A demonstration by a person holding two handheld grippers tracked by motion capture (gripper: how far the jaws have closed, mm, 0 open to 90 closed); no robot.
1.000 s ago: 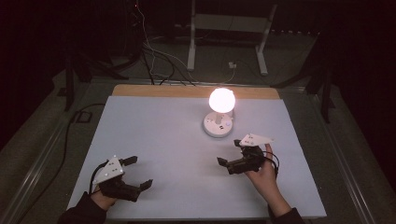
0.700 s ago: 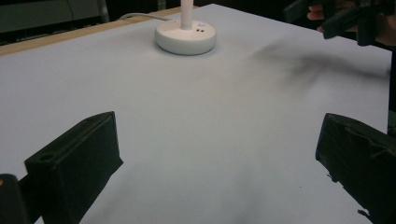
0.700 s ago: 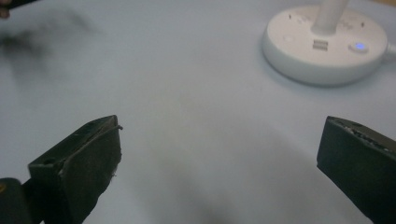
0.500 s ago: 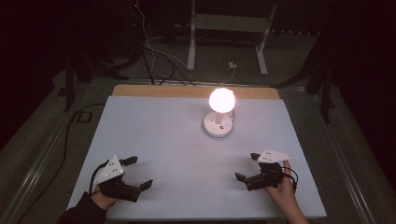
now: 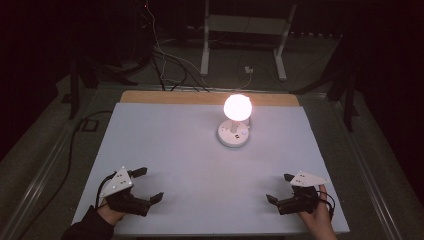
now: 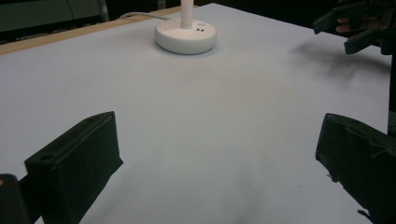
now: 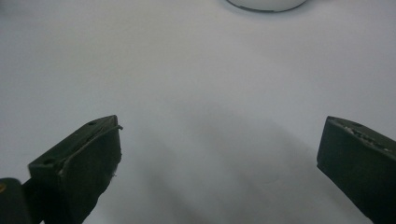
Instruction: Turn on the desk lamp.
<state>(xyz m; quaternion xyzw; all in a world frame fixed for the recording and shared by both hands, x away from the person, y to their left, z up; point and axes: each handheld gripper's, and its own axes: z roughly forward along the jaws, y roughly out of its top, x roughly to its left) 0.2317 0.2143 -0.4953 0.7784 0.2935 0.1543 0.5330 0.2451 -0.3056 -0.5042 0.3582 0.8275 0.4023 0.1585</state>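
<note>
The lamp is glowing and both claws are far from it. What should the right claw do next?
Probably reach forward toward the lamp. The right gripper is open and empty near the table's front edge, well apart from the lamp's round base.

Left gripper (image 5: 148,184) sits near left, right gripper (image 5: 280,188) near right; the 2 are well apart, each hand-held with jaws spread wide.
</note>
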